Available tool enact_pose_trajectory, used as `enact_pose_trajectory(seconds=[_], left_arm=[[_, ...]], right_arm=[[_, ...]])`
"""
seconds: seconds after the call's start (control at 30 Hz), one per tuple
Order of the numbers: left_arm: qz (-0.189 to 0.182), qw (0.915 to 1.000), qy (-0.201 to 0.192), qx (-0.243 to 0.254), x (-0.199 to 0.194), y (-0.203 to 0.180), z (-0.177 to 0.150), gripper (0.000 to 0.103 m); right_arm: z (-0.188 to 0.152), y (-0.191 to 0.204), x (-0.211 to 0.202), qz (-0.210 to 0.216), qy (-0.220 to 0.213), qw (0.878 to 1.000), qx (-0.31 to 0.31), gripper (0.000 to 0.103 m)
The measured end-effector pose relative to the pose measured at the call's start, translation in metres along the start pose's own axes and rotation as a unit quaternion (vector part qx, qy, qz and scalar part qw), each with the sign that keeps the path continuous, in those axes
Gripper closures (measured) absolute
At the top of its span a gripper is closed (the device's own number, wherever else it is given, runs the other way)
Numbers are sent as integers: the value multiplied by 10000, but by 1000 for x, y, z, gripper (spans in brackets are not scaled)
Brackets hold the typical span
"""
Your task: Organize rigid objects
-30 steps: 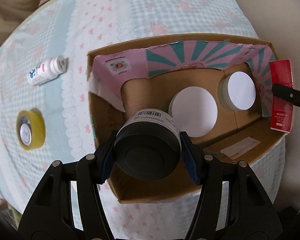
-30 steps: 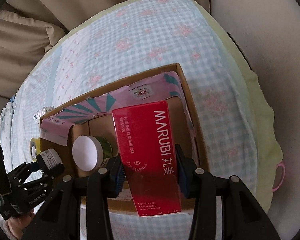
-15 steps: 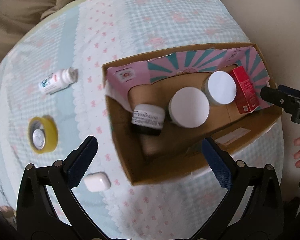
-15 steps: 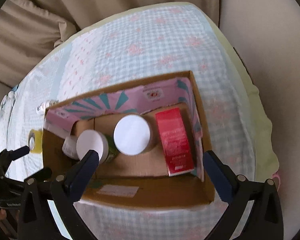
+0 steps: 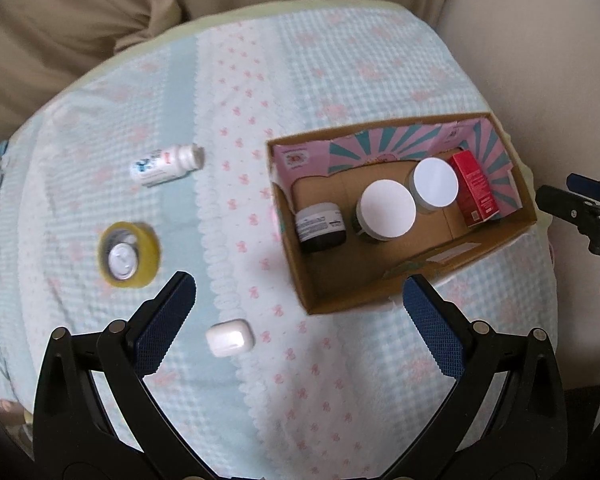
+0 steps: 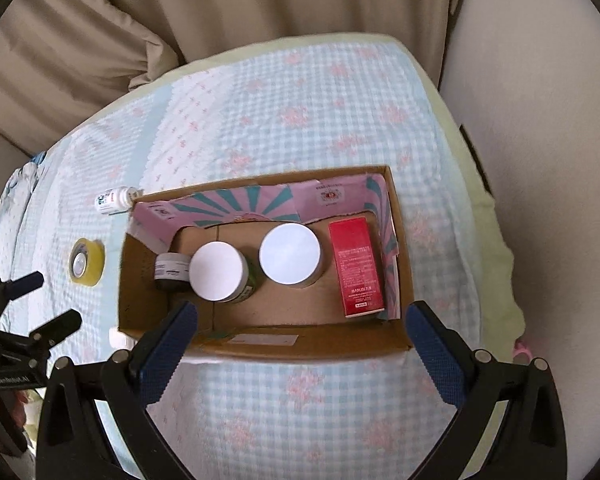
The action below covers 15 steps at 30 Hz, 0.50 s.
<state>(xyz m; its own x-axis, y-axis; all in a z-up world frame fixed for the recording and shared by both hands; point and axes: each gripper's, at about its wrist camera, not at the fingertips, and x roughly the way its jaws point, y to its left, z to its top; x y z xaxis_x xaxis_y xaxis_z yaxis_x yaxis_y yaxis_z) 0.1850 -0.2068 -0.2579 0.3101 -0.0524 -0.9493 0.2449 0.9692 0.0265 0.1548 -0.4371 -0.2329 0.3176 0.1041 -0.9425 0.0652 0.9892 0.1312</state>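
A cardboard box [image 6: 260,340] is sitting at centre frame in the right wrist view, holding in a row a dark jar [image 6: 171,271], two white-lidded jars [image 6: 216,271] [image 6: 290,253] and a red carton [image 6: 356,266] lying at its right end. Outside, at left on the checked cloth [image 5: 340,60], are lying a white bottle [image 5: 166,165], a yellow tape roll [image 5: 129,255] and a white case [image 5: 230,337]. Both the left gripper [image 5: 298,322] and right gripper [image 6: 300,346] are hanging above with fingers spread wide, gripping nothing.
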Motion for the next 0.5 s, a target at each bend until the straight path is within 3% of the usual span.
enact_pose_trajectory(seconds=[0.3, 0.5], left_arm=[[124, 9989, -443, -77, -75, 48, -34, 0], [121, 9958, -900, -64, -129, 92, -55, 0]], right_arm=[[-17, 54, -69, -181, -428, 9985, -286, 0], [-35, 116, -119, -286, -784, 9956, -435, 0]])
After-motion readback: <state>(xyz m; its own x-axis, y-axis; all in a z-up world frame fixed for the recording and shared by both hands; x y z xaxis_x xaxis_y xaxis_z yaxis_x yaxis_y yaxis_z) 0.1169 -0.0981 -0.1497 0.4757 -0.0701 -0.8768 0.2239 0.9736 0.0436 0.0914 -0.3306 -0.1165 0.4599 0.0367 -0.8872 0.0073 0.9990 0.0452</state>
